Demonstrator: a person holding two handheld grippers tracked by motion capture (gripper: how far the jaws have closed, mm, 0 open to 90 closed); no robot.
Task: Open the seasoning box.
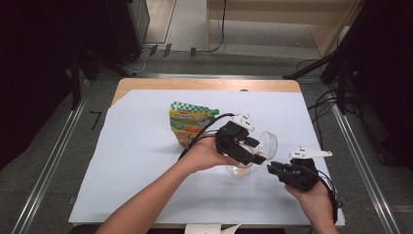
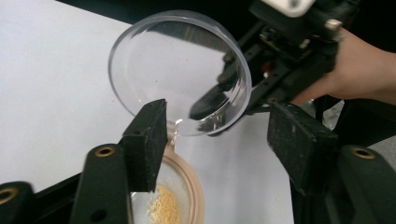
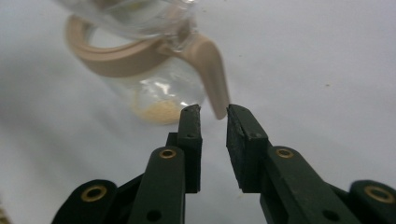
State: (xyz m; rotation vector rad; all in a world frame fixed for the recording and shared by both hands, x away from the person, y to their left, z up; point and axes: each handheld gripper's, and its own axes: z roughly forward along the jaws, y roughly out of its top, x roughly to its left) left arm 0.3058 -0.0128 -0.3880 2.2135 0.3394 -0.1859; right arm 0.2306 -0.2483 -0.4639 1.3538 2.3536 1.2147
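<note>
White-covered table: jar lid hinged up; both grippers' fingers part-open, empty. Bumping could tip jar, spilling powder.

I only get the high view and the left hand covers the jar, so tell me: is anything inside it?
Observer: Yes, a small heap of yellow granules lies at the bottom of the jar.
Operator: Is the right gripper holding anything?
Observer: No. The right gripper has its fingers a little apart with nothing between them. The beige latch tab hangs just beyond their tips.
Operator: And the left one?
Observer: The left gripper is open. Its fingers stand wide apart near the jar's mouth and grip nothing.
</note>
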